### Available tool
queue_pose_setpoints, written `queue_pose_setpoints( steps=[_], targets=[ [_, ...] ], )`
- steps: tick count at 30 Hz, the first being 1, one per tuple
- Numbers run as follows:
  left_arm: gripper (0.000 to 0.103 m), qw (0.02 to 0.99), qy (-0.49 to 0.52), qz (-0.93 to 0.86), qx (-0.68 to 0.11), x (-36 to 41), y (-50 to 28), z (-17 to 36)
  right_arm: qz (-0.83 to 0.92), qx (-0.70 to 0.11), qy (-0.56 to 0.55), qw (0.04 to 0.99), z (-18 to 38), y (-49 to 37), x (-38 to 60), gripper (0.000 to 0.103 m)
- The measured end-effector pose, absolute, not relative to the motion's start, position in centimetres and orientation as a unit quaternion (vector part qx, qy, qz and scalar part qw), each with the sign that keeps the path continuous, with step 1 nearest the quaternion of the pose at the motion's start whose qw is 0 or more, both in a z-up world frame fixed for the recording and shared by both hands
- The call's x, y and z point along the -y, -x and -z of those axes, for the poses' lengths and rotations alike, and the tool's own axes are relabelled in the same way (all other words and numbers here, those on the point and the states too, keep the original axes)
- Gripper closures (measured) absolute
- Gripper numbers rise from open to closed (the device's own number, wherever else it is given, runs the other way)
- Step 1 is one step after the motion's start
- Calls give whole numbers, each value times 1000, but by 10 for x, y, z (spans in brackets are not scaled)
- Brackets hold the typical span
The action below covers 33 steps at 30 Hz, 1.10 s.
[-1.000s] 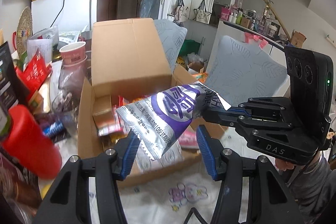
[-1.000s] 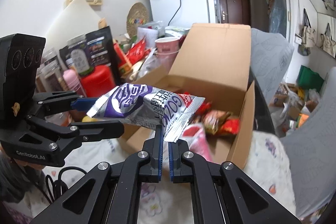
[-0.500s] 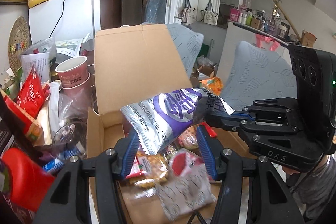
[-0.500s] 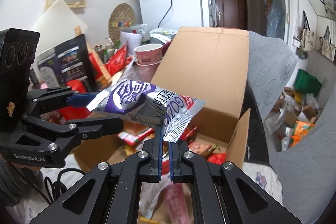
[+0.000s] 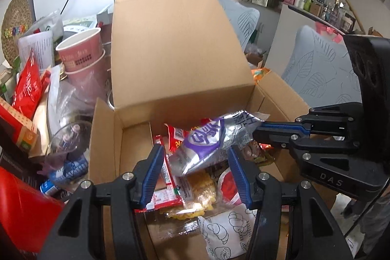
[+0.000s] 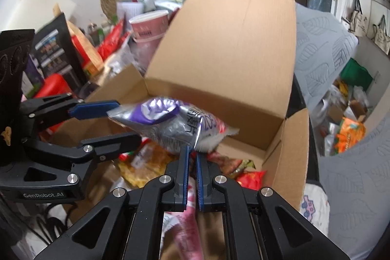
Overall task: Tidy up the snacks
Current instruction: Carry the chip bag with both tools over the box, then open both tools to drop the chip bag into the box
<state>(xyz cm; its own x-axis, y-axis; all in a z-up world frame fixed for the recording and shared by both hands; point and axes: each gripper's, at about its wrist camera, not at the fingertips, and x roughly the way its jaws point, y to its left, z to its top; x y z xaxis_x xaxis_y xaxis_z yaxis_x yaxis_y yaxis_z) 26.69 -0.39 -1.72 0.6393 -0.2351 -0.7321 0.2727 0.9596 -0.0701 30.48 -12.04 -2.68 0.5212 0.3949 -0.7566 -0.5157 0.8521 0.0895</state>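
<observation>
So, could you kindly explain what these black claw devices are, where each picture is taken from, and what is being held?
There is no robot here: a person holds one hand-held gripper in each hand, each with two blue-padded fingers and a wide-angle camera looking along them. One picture comes from the left gripper, the other from the right gripper, so each also sees the other from the side. Both look down into an open cardboard box part full of snack packets. The right one is shut on an end of a silver and purple snack bag, held above the box. The left one's fingers stand either side of the bag, apparently without pressing it. Pink paper cups and red packets crowd the box's left.
</observation>
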Motion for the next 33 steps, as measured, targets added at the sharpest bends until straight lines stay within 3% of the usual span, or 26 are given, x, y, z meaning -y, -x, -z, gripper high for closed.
queue_pose_setpoints(
  steps=[5,7,9,19,21,23,25,33],
  targets=[
    [49,903,-35,121,-411,9,-262,16,-235,-426,100,868,32,-304,118,96],
    [49,902,-38,112,-414,9,-258,14,-230,-427,100,869,31,-302,119,84],
    [49,903,-38,104,-414,7,-256,11,-228,-421,97,872,27,-297,121,57],
    [49,922,-49,70,-378,-2,-221,-27,-214,-380,107,893,-14,-263,121,55],
    [49,926,-51,66,-368,-2,-210,-38,-213,-371,106,898,-23,-255,123,49],
    [43,931,-48,62,-358,-3,-198,-49,-208,-357,104,904,-35,-243,125,43],
    [29,936,-47,56,-343,-4,-188,-58,-208,-347,104,909,-44,-233,125,42],
    [25,952,-47,44,-300,-5,-141,-92,-195,-308,93,927,-78,-186,135,29]
  ],
)
